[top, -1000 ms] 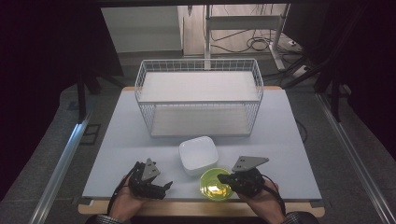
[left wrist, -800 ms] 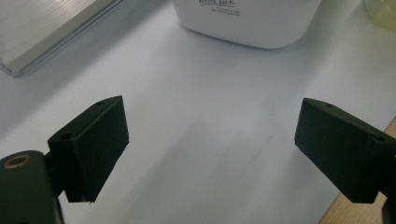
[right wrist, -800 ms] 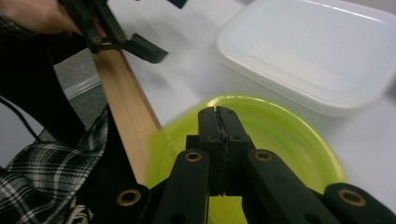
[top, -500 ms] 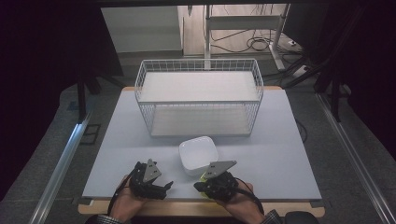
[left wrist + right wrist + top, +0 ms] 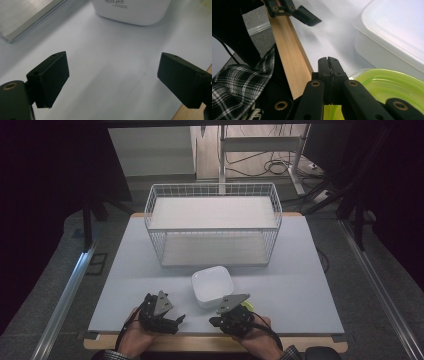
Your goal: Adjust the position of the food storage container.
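My right gripper [image 5: 231,314] sits at the near edge of the table [image 5: 310,285], its two black jaws pressed flat together with nothing between them, as the right gripper view shows plainly; just beyond and beside those jaws lies the green dish [image 5: 387,87], a translucent yellow-green thing whose rim comes up close to the jaw tips, though I cannot tell whether they touch it; from above, a sliver of that green dish [image 5: 247,306] peeks out at the far side of my right gripper; the white dish [image 5: 213,285], square with rounded corners, stands just beyond the green one, near the middle of the table, and in the right gripper view the white dish [image 5: 397,37] rises right behind the green rim; my left gripper [image 5: 172,319] rests low over the near edge of the table to the left, its jaws spread wide over bare tabletop and holding nothing; farther back stands a white wire basket [image 5: 212,227], well apart from both dishes; a checked sleeve [image 5: 239,82] shows beside the wooden table edge [image 5: 292,60].
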The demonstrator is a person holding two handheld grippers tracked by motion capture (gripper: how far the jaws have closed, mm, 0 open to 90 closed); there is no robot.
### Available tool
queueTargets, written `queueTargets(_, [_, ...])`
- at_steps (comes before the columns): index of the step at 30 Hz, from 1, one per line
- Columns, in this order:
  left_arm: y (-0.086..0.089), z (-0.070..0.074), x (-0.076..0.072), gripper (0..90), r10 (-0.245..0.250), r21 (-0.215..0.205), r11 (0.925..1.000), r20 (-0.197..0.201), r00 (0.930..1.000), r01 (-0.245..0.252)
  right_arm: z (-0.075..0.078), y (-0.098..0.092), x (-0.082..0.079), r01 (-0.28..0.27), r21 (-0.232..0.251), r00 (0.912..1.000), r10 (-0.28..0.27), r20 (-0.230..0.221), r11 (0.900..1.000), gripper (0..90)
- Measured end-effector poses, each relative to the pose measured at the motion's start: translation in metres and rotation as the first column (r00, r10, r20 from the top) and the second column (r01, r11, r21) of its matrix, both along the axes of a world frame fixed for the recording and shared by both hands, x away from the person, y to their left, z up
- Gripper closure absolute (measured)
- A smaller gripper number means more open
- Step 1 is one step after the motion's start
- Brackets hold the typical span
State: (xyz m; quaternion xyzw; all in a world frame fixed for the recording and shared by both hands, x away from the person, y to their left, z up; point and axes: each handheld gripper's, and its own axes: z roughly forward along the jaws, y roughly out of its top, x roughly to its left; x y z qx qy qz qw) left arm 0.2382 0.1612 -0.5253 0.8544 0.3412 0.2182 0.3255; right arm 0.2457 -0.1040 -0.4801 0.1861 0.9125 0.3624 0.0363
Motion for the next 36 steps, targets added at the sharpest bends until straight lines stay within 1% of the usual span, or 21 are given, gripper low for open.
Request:
queueTargets(2, [0.0,0.0,0.0,9.9,0.0,0.003,1.0,-0.001,1.0,0.0,0.001,-0.009,0.002,0.015,-0.004,0.9998,-0.015,0.012,1.0,89.9])
queueTargets(4, [0.0,0.0,0.0,9.9,-0.003,0.01,0.9999,-0.003,1.0,0.003,0.001,-0.012,0.003,0.024,-0.005,0.9996,-0.024,0.012,1.0,89.9])
queueTargets(7, [-0.001,-0.001,0.0,9.9,-0.001,0.013,0.9999,-0.003,1.0,0.001,0.002,-0.024,0.007,0.059,-0.003,0.9982,-0.059,0.011,0.998,89.8])
queueTargets(8, [-0.001,-0.001,0.0,9.9,0.003,0.006,1.0,-0.002,1.0,-0.003,0.002,-0.028,0.008,0.066,-0.004,0.9977,-0.066,0.014,0.998,89.8])
queueTargets(11, [-0.001,-0.001,0.0,9.8,0.005,0.008,1.0,-0.001,1.0,-0.005,0.003,-0.037,0.012,0.091,-0.005,0.9957,-0.091,0.014,0.996,89.8])
queueTargets(12, [-0.001,-0.001,0.0,9.7,0.005,0.008,1.0,-0.001,1.0,-0.005,0.003,-0.037,0.012,0.091,-0.005,0.9957,-0.091,0.014,0.996,89.8])
queueTargets(13, [0.0,-0.001,0.0,9.7,0.009,0.002,1.0,-0.005,0.9999,-0.009,0.003,-0.043,0.015,0.109,-0.006,0.994,-0.109,0.01,0.994,89.8])
queueTargets(16, [0.0,-0.001,0.001,9.7,0.009,0.001,1.0,-0.004,0.9999,-0.009,0.003,-0.049,0.017,0.121,-0.006,0.9926,-0.121,0.012,0.993,89.8])
queueTargets(19, [0.0,-0.001,0.001,9.7,0.007,0.004,1.0,-0.007,0.9999,-0.007,0.003,-0.062,0.022,0.157,-0.006,0.9875,-0.157,0.009,0.988,89.8])
queueTargets(20, [0.0,-0.001,0.001,9.7,0.007,0.004,1.0,-0.007,0.9999,-0.007,0.003,-0.062,0.022,0.157,-0.006,0.9875,-0.157,0.009,0.988,89.8])
queueTargets(21, [-0.001,-0.001,0.001,9.7,0.007,0.006,1.0,-0.008,0.9999,-0.007,0.004,-0.069,0.025,0.174,-0.006,0.9847,-0.174,0.009,0.985,89.8])
queueTargets(24, [0.0,-0.001,0.001,9.7,0.007,0.007,1.0,-0.008,0.9999,-0.007,0.004,-0.076,0.028,0.184,-0.008,0.9828,-0.184,0.01,0.983,89.8])
queueTargets(25, [0.0,-0.001,0.001,9.7,0.007,0.007,1.0,-0.009,0.9999,-0.007,0.005,-0.082,0.03,0.202,-0.011,0.9794,-0.201,0.013,0.979,89.8])
queueTargets(26, [0.0,-0.001,0.001,9.7,0.007,0.007,1.0,-0.009,0.9999,-0.007,0.005,-0.082,0.03,0.202,-0.011,0.9794,-0.201,0.013,0.979,89.8])
queueTargets(28, [0.0,-0.001,0.001,9.7,0.006,0.008,1.0,-0.011,0.9999,-0.006,0.005,-0.091,0.033,0.226,-0.012,0.974,-0.226,0.009,0.974,89.8])
queueTargets(31, [0.0,-0.001,0.001,9.7,0.004,0.011,0.9999,-0.012,0.9999,-0.004,0.006,-0.1,0.035,0.245,-0.015,0.9695,-0.245,0.009,0.969,89.8])
queueTargets(32, [0.0,-0.001,0.001,9.7,0.004,0.011,0.9999,-0.012,0.9999,-0.004,0.006,-0.1,0.035,0.245,-0.015,0.9695,-0.245,0.009,0.969,89.8])
queueTargets(33, [0.0,-0.001,0.001,9.6,0.005,0.01,0.9999,-0.014,0.9999,-0.005,0.007,-0.105,0.037,0.258,-0.017,0.9662,-0.258,0.009,0.966,89.8])
queueTargets(34, [0.0,-0.001,0.001,9.6,0.005,0.01,0.9999,-0.014,0.9999,-0.005,0.007,-0.105,0.037,0.258,-0.017,0.9662,-0.258,0.009,0.966,89.8])
queueTargets(35, [0.0,-0.002,0.001,9.7,0.007,0.009,0.9999,-0.016,0.9999,-0.006,0.007,-0.111,0.039,0.269,-0.022,0.9631,-0.269,0.012,0.963,89.8])
queueTargets(36, [0.0,-0.002,0.001,9.7,0.007,0.009,0.9999,-0.016,0.9999,-0.006,0.007,-0.111,0.039,0.269,-0.022,0.9631,-0.269,0.012,0.963,89.8])
